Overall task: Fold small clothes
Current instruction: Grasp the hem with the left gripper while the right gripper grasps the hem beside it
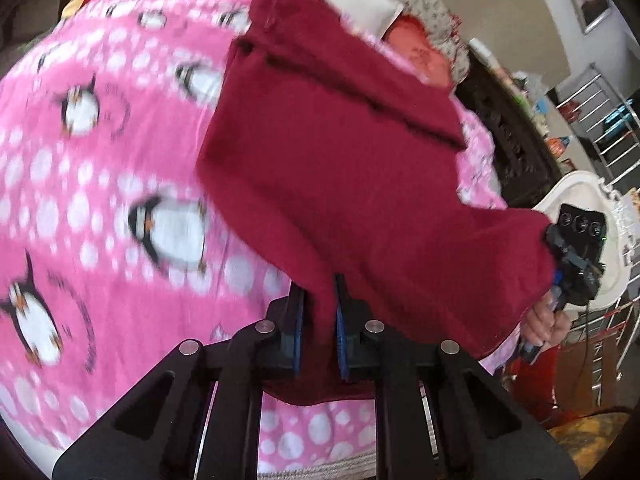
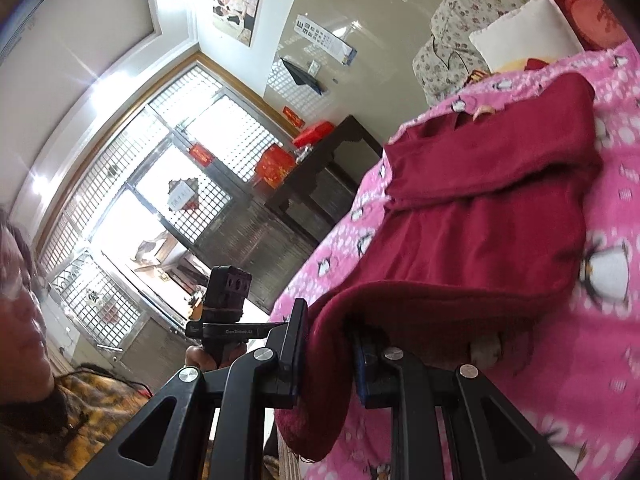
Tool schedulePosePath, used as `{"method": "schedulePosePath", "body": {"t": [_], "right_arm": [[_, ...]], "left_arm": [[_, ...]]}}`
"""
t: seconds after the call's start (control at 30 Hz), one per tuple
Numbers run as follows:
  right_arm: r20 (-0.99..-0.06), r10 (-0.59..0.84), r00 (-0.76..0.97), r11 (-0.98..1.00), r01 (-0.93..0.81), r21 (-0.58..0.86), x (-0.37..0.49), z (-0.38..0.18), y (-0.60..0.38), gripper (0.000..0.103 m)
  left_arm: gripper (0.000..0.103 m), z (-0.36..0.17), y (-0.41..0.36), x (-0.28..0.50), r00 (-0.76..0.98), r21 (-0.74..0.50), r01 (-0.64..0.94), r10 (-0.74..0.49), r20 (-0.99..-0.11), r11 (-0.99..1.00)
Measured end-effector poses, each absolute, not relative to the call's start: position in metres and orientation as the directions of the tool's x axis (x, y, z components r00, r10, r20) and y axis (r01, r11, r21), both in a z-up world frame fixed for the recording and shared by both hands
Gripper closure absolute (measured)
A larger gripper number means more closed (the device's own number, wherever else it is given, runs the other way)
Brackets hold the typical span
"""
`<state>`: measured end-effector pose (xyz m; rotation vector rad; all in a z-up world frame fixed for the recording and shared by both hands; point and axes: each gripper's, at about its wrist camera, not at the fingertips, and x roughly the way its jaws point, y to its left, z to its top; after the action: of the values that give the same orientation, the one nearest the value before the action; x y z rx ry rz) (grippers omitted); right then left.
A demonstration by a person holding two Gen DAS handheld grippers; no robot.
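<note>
Both grippers are pinching the near hem of the maroon garment [image 1: 344,152]: left gripper [image 1: 319,328] and right gripper [image 2: 330,360] closed on cloth. It's lying lengthwise, running away across the pink penguin blanket [image 1: 100,184]; far end probably already doubled over, view blurry.

Under my fingers is a bed covered by a pink penguin blanket [image 1: 100,184], dotted with white spots. Directly on that blanket lies the dark red garment [image 2: 492,200], its far part resting flat with a flap folded over. Beyond the garment, at the blanket's far edge, sit a white pillow [image 2: 528,28] and a red cushion [image 2: 588,12] touching it.
</note>
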<state>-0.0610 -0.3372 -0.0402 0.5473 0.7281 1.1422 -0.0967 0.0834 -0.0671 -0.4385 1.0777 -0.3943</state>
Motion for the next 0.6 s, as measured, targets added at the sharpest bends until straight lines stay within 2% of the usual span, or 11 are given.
{"method": "schedulePosePath", "body": {"t": [0.2,0.4,0.53,0.6], "right_arm": [[-0.207,0.926,0.315,0.366,-0.621,0.694,-0.009,-0.01,-0.338,0.085],[-0.221,0.856,0.467,0.464,-0.504,0.729,0.076,-0.003,-0.35,0.086],[-0.296,0.784,0.546,0.527,-0.334,0.781,0.149,-0.035,-0.363,0.086],[-0.414,0.723,0.553,0.602,-0.21,0.771,0.185,-0.061,-0.366,0.085]], "left_arm": [[0.092,-0.007,0.098,-0.044,0.561,-0.514,0.163,-0.508,-0.654,0.842],[0.093,0.031,0.1,0.067,0.635,-0.498,0.182,-0.488,-0.599,0.848],[0.093,0.019,0.092,0.146,0.635,-0.49,0.132,-0.453,-0.625,0.861],[0.093,0.005,0.085,0.179,0.618,-0.493,0.103,-0.444,-0.649,0.864]]}}
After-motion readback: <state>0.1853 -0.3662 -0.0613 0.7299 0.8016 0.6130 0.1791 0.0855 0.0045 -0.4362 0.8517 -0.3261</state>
